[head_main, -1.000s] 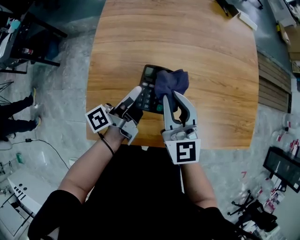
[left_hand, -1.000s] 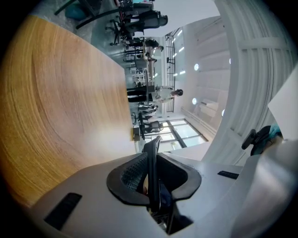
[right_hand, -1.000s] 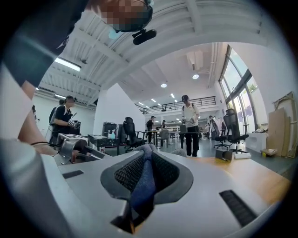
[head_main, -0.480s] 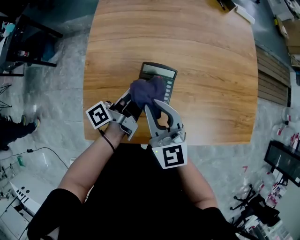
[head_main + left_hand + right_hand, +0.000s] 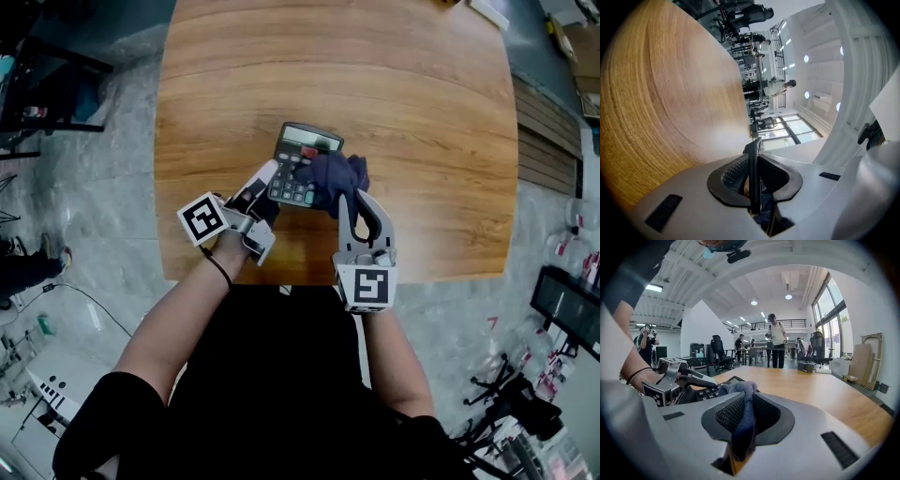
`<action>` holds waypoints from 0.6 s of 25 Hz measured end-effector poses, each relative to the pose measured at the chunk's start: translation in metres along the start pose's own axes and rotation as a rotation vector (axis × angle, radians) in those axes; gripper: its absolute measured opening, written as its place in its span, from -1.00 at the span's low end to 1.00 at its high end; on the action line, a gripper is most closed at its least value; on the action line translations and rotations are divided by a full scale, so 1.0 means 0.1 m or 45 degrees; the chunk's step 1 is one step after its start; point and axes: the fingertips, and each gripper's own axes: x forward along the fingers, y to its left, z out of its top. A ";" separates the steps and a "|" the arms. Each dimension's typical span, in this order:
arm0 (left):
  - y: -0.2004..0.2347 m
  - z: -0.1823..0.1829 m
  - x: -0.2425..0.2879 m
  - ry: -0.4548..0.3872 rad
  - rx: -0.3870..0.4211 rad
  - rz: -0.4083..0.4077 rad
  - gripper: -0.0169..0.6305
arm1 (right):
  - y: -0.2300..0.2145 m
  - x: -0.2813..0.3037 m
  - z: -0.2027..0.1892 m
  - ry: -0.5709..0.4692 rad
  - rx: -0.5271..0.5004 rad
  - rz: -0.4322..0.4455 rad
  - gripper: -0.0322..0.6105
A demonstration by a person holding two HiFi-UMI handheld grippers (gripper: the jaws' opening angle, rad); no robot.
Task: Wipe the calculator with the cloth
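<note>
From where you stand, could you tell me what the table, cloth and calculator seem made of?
Brown rounded table: wood or wood-look laminate, smooth; grain lines show.
Dark blue crumpled cloth: soft fabric, matte; it bunches in folds.
Black slim calculator: probably hard plastic; moulded keys.

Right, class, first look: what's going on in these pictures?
A person at a wooden table works with a gripper in each hand. The left gripper is clamped on the near left edge of a black calculator, steadying it. The right gripper is shut on a dark blue cloth, which is bunched against the calculator's right side. The wiping looks under way.
</note>
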 end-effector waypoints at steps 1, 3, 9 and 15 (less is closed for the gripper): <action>0.07 -0.01 0.00 0.011 0.007 0.014 -0.73 | 0.00 0.02 -0.07 0.027 0.003 -0.012 -0.72; 0.18 -0.04 0.01 0.038 0.032 0.036 -0.73 | -0.01 0.06 -0.21 0.075 0.017 -0.033 -0.72; 0.38 -0.19 0.02 0.095 0.180 0.129 -0.73 | -0.04 0.15 -0.55 0.170 0.080 -0.052 -0.72; 0.44 -0.21 -0.05 0.213 0.621 0.321 -0.71 | -0.09 0.17 -0.69 0.209 0.090 -0.132 -0.72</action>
